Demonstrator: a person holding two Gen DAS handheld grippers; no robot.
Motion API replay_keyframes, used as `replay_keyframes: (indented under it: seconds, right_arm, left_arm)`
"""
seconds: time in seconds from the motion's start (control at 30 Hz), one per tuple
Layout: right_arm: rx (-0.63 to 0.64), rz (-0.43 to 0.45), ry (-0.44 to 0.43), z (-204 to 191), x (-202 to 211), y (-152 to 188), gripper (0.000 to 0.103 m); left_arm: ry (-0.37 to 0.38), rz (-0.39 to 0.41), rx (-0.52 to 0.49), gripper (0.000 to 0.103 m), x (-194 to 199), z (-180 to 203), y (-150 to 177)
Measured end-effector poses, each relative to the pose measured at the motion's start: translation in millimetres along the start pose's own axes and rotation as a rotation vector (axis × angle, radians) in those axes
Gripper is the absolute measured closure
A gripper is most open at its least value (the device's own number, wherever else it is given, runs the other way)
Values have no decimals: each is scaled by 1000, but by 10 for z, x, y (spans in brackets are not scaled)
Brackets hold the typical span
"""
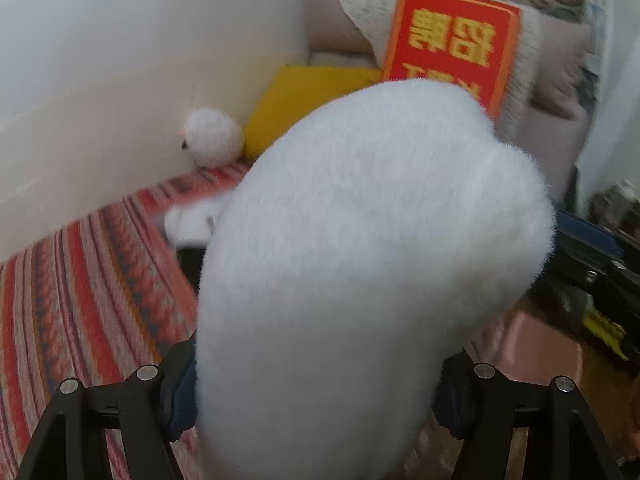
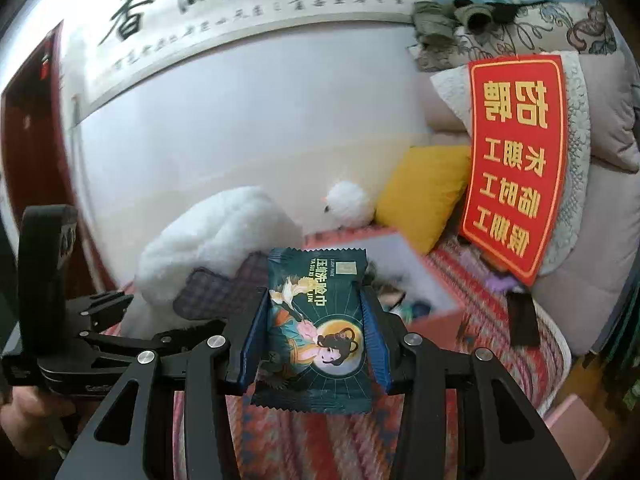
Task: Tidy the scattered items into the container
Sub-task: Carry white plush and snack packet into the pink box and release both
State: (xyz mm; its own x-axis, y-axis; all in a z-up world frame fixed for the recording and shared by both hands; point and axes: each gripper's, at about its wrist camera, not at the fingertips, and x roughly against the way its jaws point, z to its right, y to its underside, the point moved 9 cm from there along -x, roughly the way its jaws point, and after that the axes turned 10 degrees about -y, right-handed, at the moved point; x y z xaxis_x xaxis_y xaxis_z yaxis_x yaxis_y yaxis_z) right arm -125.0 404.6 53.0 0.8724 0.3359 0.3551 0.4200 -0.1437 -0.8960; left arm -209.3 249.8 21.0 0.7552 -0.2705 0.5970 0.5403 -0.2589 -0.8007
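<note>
A dark green sachet (image 2: 316,328) sits clamped in the right tool (image 2: 316,344) above the pink box (image 2: 432,320) on the striped bed (image 2: 516,304) — the left tool (image 1: 316,396) grips a white plush toy (image 1: 372,260).

Two plush toys (image 1: 360,280), one packet (image 2: 316,328)

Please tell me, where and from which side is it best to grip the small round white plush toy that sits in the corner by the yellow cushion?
Probably grip the small round white plush toy across its fluffy middle, coming from the open front over the striped blanket. The wall stands close behind it and the yellow cushion touches one side, so those ways look blocked.
</note>
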Motion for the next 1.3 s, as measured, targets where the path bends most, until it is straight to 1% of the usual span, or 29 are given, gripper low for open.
replay_keyframes:
  seconds: [0.03, 0.1, 0.17, 0.27, 0.37, 0.4, 0.43, 0.47, 0.5, 0.53, 0.57, 0.6, 0.63, 0.67, 0.8, 0.87, 1.03, 1.3]
  right_arm:
    - [-3, -1, 7, 103, -161, -95, 56]
    - [-9, -11, 22, 301, -515, -247, 56]
    - [-19, -25, 37, 515, -870, -370, 56]
    - [-31, -48, 64, 774, -1290, -452, 56]
    - [-39, -74, 92, 1005, -1644, -408, 56]
    - [-37, -86, 107, 1083, -1765, -370, 56]
    - [-26, -106, 131, 1143, -1895, -311, 54]
    - [-10, -131, 160, 1185, -2043, -244, 48]
    - [-5, -151, 188, 1229, -2154, -173, 38]
    - [-12, -166, 215, 1272, -2226, -97, 18]
    - [-18, -180, 243, 1315, -2298, -22, 11]
    - [-26, -189, 260, 1339, -2339, 40, 11]
    - [-37, -194, 261, 1329, -2344, 85, 11]
    - [-48, -199, 259, 1284, -2327, 122, 11]
    - [-67, -176, 287, 1037, -2065, 172, 9]
    - [-65, -158, 319, 913, -1817, 204, 6]
    - [-76, -124, 341, 499, -1175, 397, 3]
    - [-76, -105, 364, -190, -223, 808, 2]
  left_arm:
    - [-12, 7, 3, 27, -166, -32, -159]
    - [-27, 3, 10, 27, -441, -36, -354]
    - [-20, -18, 28, 27, -784, -120, -521]
    - [-19, -53, 41, 27, -1231, -196, -619]
    - [-6, -88, 51, 27, -1596, -233, -582]
    - [-1, -98, 53, 26, -1721, -228, -567]
    - [-5, -107, 55, 21, -1832, -233, -546]
    - [-14, -117, 58, 15, -1932, -253, -520]
    - [-26, -126, 58, 13, -2002, -276, -489]
    - [-41, -135, 56, 12, -2051, -301, -454]
    - [-51, -135, 54, 11, -2065, -325, -434]
    - [-55, -128, 47, 10, -2035, -341, -418]
    - [-57, -120, 37, 7, -1990, -352, -398]
    - [-63, -114, 31, 7, -1928, -366, -381]
    - [-74, -90, 34, 5, -1549, -406, -322]
    - [-86, -68, 37, 2, -1269, -430, -255]
    - [-120, -11, 27, 2, -478, -440, 0]
    - [-131, 50, 25, 2, 467, -411, 414]
